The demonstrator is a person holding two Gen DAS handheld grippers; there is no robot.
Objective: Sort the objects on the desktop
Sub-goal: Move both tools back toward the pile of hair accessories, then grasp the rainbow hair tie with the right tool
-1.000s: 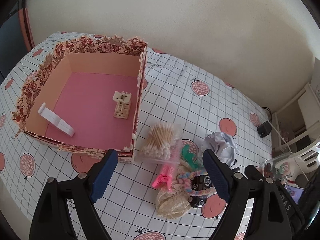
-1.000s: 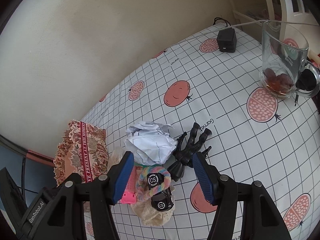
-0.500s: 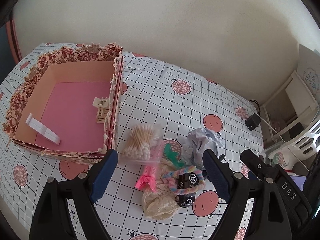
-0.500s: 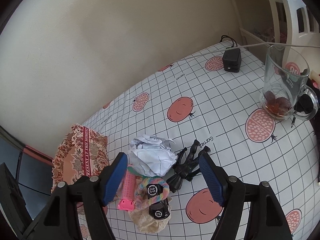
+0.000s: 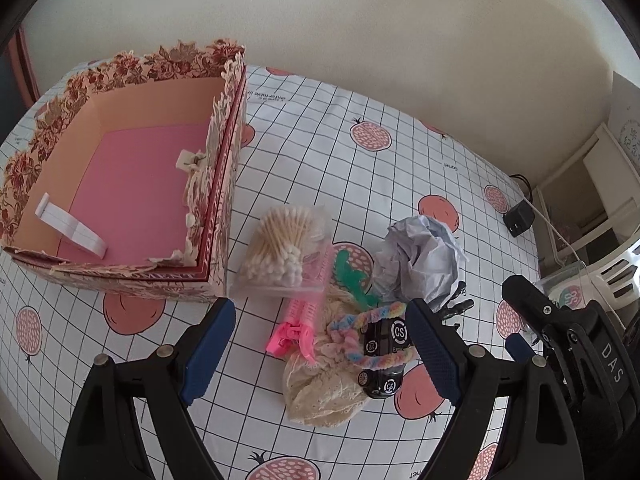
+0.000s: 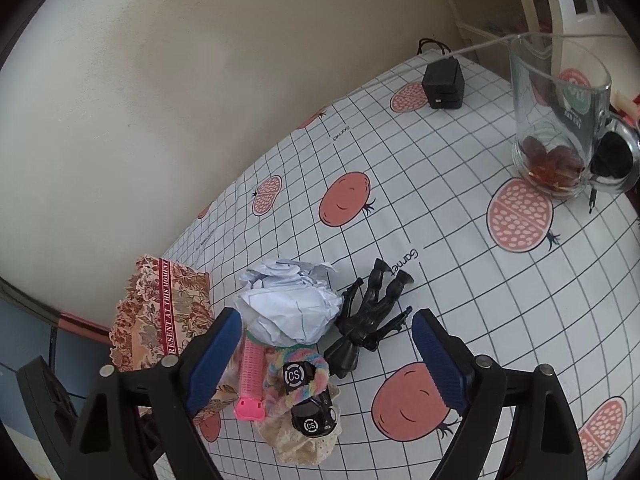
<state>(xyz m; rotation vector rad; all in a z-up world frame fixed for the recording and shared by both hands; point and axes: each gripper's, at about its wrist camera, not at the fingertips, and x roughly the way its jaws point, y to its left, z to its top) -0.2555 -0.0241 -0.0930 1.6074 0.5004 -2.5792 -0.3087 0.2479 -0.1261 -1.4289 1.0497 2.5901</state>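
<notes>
Both grippers, the left gripper (image 5: 318,346) and the right gripper (image 6: 326,354), have fingers spread wide and hold nothing. The pile of small things (image 5: 340,320) sits low in the middle, ready to go into the flowery box (image 5: 218,184) at upper left.

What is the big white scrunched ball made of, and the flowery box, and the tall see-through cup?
The white ball looks like crumpled paper: matte, with sharp creases and thin printed lines. The flowery box seems to be printed cardboard, its torn rim showing pale fibre and a plain pink inside. The see-through cup looks like glass: clear, shiny, thick at the base, though hard plastic is possible.
</notes>
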